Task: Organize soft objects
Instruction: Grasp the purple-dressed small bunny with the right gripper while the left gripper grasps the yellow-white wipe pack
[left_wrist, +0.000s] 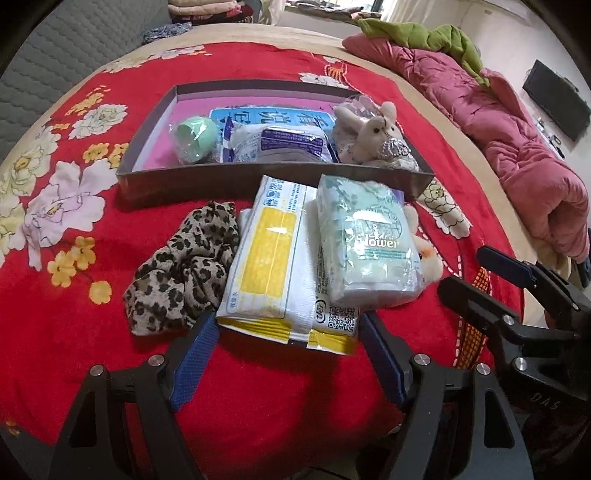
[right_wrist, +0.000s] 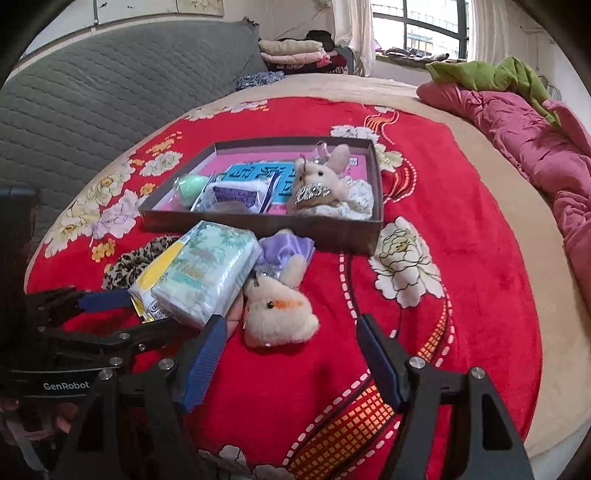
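both grippers gape empty: left gripper (left_wrist: 288, 354) flanks crinkly tissue pack (left_wrist: 273, 266), right gripper (right_wrist: 291, 354) near fuzzy plush (right_wrist: 277, 314).

My work surface: bed with red floral blanket (left_wrist: 258, 387); on it box (left_wrist: 258, 181), leopard cloth (left_wrist: 181, 273), yellow pack (left_wrist: 273, 269), plush (right_wrist: 277, 314).

bare blanket (right_wrist: 461, 295) right of crowded box (right_wrist: 375, 229)

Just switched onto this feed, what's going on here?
Soft items are being sorted into the shallow box on the red blanket. Both grippers are open and hold nothing. The left gripper faces the yellow wipes pack; the right gripper faces the plush toy. The leopard scrunchie and green tissue pack remain outside.
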